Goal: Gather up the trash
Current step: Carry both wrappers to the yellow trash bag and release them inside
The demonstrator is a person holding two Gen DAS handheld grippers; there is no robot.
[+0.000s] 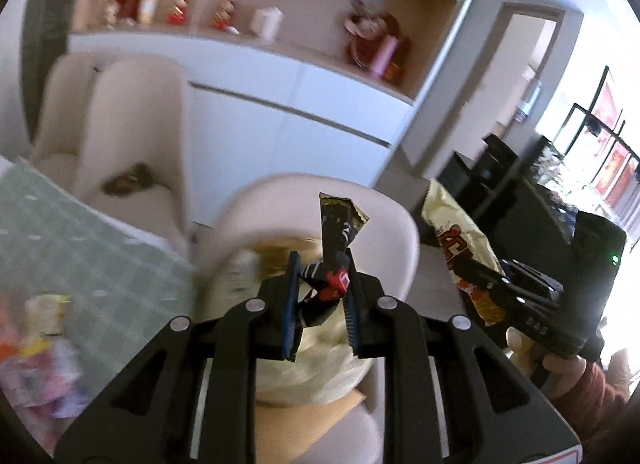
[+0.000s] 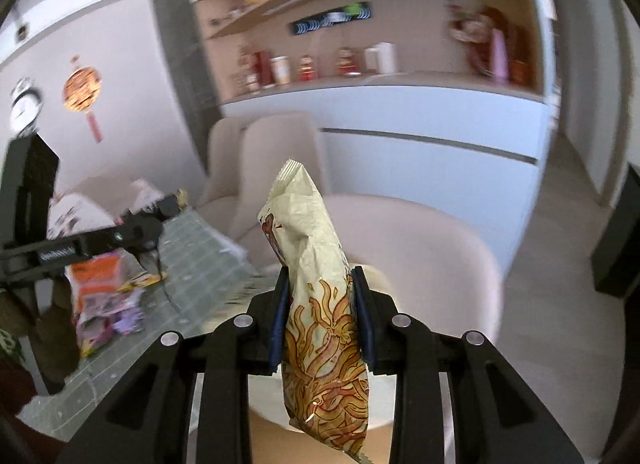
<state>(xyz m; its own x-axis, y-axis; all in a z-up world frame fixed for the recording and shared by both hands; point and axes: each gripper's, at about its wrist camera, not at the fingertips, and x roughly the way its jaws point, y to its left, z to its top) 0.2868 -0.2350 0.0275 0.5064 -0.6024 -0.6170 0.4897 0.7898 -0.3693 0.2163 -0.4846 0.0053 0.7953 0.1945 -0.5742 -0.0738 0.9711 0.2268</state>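
Left of the cream chair (image 1: 392,224), we are seeing a green checked table (image 1: 80,232) bearing loose wrappers (image 1: 44,340). Above the chair's seat, our left gripper (image 1: 322,300) is pinching a black wrapper (image 1: 336,232) between narrow jaws. To its right, our right gripper (image 2: 320,316) is clamping a cream noodle-print snack bag (image 2: 316,284) upright, jaws pressed against its sides.
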